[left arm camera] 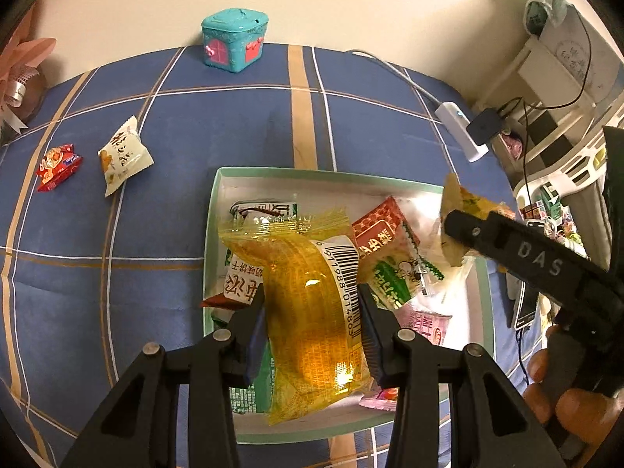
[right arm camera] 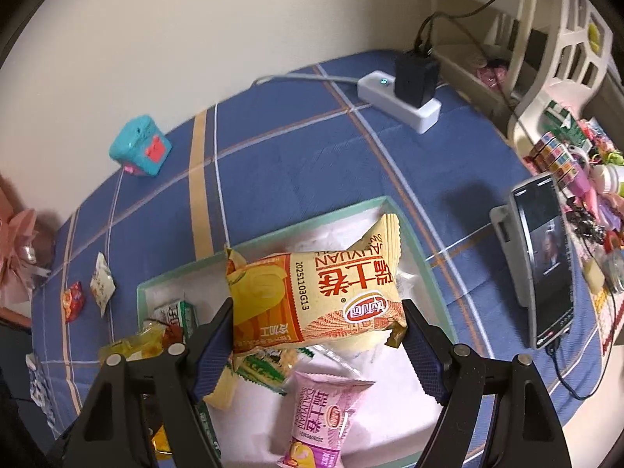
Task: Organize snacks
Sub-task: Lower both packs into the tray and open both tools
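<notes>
A shallow white box with a pale green rim [left arm camera: 212,210] lies on the blue checked cloth and holds several snack packets. My left gripper [left arm camera: 312,312] is shut on a clear yellow packet with a barcode [left arm camera: 312,296], held above the box. In the right wrist view my right gripper [right arm camera: 318,327] is shut on an orange and cream roll packet [right arm camera: 312,300], gripped by its two ends over the same box [right arm camera: 405,230]. The right gripper's finger with its packet [left arm camera: 462,210] shows at the box's right side in the left wrist view. A pink packet [right arm camera: 319,417] lies in the box.
A red packet [left arm camera: 58,167] and a white packet [left arm camera: 123,156] lie on the cloth left of the box. A teal toy house [left arm camera: 234,39] stands at the back. A white power strip [right arm camera: 397,103] and a propped phone [right arm camera: 546,261] are to the right, next to a cluttered shelf.
</notes>
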Demonstrator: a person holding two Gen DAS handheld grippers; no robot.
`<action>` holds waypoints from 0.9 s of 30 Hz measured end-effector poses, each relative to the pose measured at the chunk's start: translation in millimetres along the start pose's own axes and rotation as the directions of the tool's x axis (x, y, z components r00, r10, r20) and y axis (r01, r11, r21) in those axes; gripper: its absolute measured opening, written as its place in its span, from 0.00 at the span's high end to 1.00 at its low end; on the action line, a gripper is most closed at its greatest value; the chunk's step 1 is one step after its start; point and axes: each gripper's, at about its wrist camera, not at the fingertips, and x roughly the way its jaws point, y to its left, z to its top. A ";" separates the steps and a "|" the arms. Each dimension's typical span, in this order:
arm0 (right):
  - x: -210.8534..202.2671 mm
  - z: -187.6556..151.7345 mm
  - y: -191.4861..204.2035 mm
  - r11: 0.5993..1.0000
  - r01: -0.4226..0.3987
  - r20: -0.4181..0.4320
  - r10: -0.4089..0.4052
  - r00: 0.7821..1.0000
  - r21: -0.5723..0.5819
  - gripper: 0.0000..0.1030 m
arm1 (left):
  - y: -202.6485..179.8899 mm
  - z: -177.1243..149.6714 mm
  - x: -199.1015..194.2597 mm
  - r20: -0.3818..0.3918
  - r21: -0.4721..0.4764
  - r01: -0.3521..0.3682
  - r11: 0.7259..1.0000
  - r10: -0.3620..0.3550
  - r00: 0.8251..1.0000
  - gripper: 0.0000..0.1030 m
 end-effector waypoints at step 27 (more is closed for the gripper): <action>27.0 -11.8 13.8 0.998 0.027 -0.067 -0.031 0.997 -0.050 0.18 | 1.2 -2.3 17.2 -0.053 0.006 -0.037 0.999 0.038 0.998 0.57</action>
